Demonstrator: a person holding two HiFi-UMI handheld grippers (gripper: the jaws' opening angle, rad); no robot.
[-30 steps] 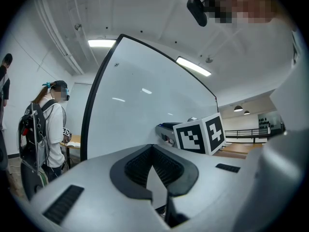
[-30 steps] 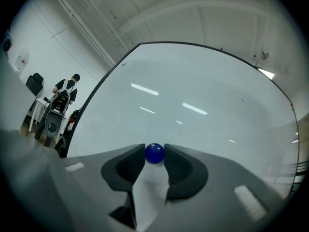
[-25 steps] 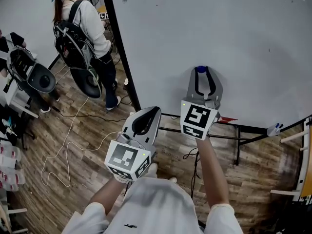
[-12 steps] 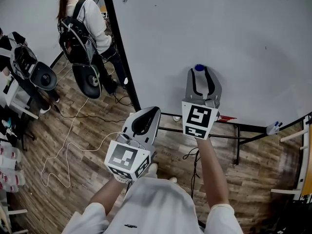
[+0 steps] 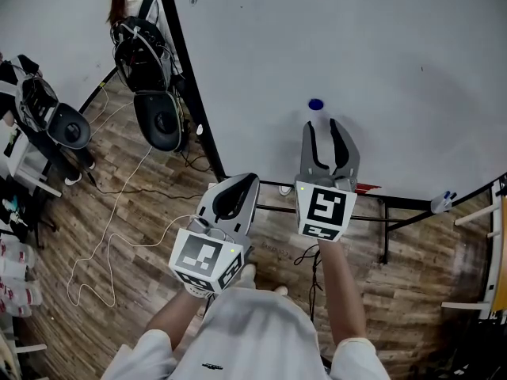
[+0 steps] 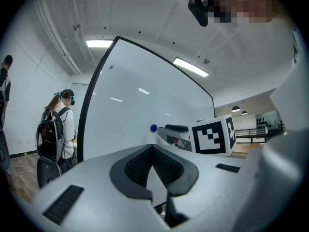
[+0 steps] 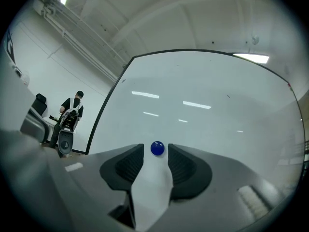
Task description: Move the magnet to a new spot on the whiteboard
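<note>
A small round blue magnet (image 5: 316,104) sticks to the big whiteboard (image 5: 380,54). My right gripper (image 5: 325,125) stands open just below it, the magnet free a little beyond the tips. In the right gripper view the blue magnet (image 7: 157,148) shows past the gap between the dark pads (image 7: 126,166), touching neither. My left gripper (image 5: 238,187) hangs lower left, off the board's edge, its jaws shut with nothing in them. From the left gripper view the magnet (image 6: 153,128) is a far dot on the board.
A person with a black backpack (image 5: 146,38) stands at the upper left by the board's black frame (image 5: 186,85). Dark equipment (image 5: 67,125) and a white cable (image 5: 103,244) lie on the wood floor. The board's stand bars (image 5: 372,204) run under my right gripper.
My right gripper let go of the magnet, opened and drew back down from the board. The magnet stays on the board. The person walked further away.
</note>
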